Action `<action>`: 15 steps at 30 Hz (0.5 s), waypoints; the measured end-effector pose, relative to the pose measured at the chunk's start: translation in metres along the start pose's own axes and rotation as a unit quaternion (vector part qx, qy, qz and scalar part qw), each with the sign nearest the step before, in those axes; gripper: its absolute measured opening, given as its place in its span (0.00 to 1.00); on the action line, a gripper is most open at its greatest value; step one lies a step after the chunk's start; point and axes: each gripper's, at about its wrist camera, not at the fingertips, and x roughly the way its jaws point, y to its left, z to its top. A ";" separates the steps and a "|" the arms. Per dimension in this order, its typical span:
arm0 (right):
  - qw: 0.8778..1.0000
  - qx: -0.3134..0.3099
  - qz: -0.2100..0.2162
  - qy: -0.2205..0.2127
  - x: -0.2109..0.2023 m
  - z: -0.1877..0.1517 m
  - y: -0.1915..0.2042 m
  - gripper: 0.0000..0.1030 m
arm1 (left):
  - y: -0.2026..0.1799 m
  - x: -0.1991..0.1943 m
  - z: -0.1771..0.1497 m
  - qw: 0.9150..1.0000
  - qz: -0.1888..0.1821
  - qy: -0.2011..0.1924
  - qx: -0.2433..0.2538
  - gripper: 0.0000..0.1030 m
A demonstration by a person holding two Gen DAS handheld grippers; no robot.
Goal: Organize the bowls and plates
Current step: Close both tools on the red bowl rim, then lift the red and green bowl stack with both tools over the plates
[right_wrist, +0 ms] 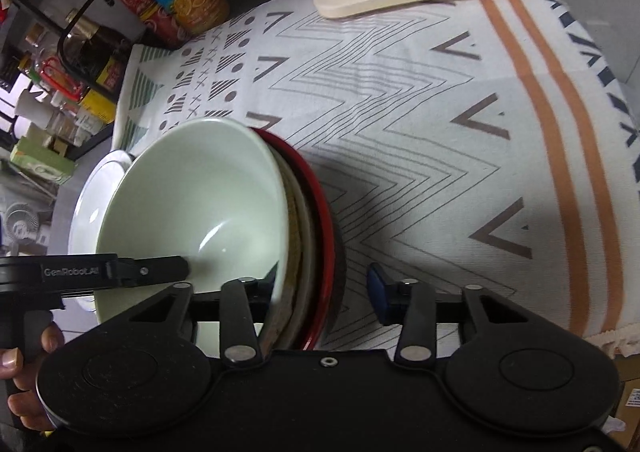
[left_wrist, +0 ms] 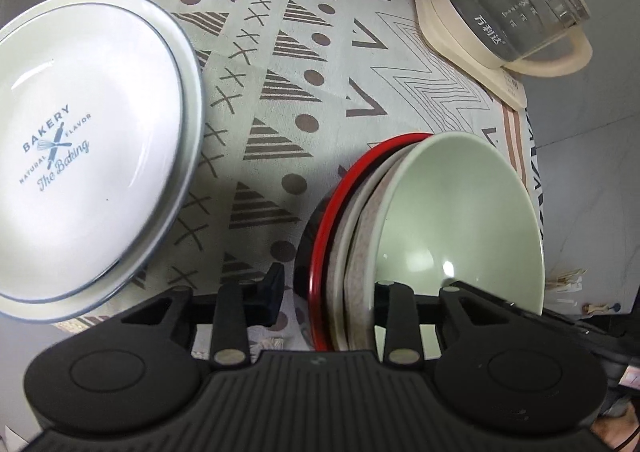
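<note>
Nested stack of bowls sitting on the patterned tablecloth (right_wrist: 420,140), near edge of the table: pale green bowl (left_wrist: 460,220) on top, speckled grey bowl (left_wrist: 366,228) under it, red-rimmed bowl (left_wrist: 332,212) at the bottom. The stack is looking tilted in both wrist views.

Left gripper (left_wrist: 366,292) is straddling the stack rim, fingers spread wide: one fingertip (left_wrist: 274,284) outside the red rim and apart from it, the other finger reaching inside the green bowl. Cannot tell whether either finger is pressing on the bowls.

Right gripper (right_wrist: 324,284) is also straddling the rim from the opposite side, fingers wide apart: blue-padded fingertip (right_wrist: 378,288) outside the red-rimmed bowl with a gap, the other finger inside the green bowl, contact unclear. The left gripper's arm is showing at the left of the right wrist view, reaching into the green bowl, with the person's hand (right_wrist: 24,384) behind it.

White plate (left_wrist: 92,140) printed "BAKERY" is lying to the left of the stack, on top of a larger plate with a dark rim line.

Glass kettle (left_wrist: 516,4) on a cream base at the far right. Bottles (right_wrist: 180,0) and a black rack (right_wrist: 52,32) at the far left.
</note>
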 end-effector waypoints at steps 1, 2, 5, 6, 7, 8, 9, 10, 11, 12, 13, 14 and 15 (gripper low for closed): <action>1.000 -0.003 0.005 0.003 0.002 0.000 0.000 0.32 | -0.001 -0.001 0.000 1.000 0.000 -0.002 0.004 0.27; 1.000 -0.007 0.004 0.005 0.004 0.000 0.001 0.32 | -0.003 -0.001 0.000 1.000 -0.001 -0.002 0.006 0.26; 1.000 -0.019 -0.004 0.008 0.006 0.001 0.004 0.31 | -0.003 -0.002 -0.001 1.000 0.004 -0.001 0.000 0.25; 1.000 -0.020 -0.004 0.008 0.006 0.002 0.004 0.30 | -0.005 -0.003 -0.001 1.000 0.008 -0.001 0.003 0.25; 1.000 -0.019 -0.003 0.008 0.006 0.002 0.004 0.30 | -0.006 -0.003 -0.002 1.000 0.013 -0.002 0.006 0.25; 1.000 -0.019 -0.002 0.008 0.006 0.003 0.003 0.29 | -0.008 -0.004 -0.003 1.000 0.018 -0.002 0.007 0.25; 1.000 -0.020 -0.002 0.007 0.005 0.003 0.004 0.29 | -0.010 -0.004 -0.003 1.000 0.022 -0.001 0.010 0.25; 1.000 -0.022 -0.002 0.005 0.005 0.004 0.004 0.28 | -0.010 -0.004 -0.004 1.000 0.023 0.000 0.009 0.25; 1.000 -0.023 0.000 0.003 0.005 0.004 0.004 0.28 | -0.009 -0.005 -0.004 1.000 0.022 0.001 0.005 0.25; 1.000 -0.026 0.001 0.001 0.004 0.004 0.004 0.28 | -0.008 -0.006 -0.004 1.000 0.021 0.002 0.003 0.25; 1.000 -0.028 0.001 0.000 0.003 0.004 0.004 0.28 | -0.008 -0.007 -0.003 1.000 0.021 0.000 0.004 0.25; 1.000 -0.028 0.001 -0.001 0.002 0.005 0.005 0.28 | -0.008 -0.010 -0.003 1.000 0.021 -0.003 0.004 0.25; 1.000 -0.028 0.002 -0.001 0.002 0.006 0.006 0.28 | -0.008 -0.012 -0.002 1.000 0.021 -0.007 0.003 0.25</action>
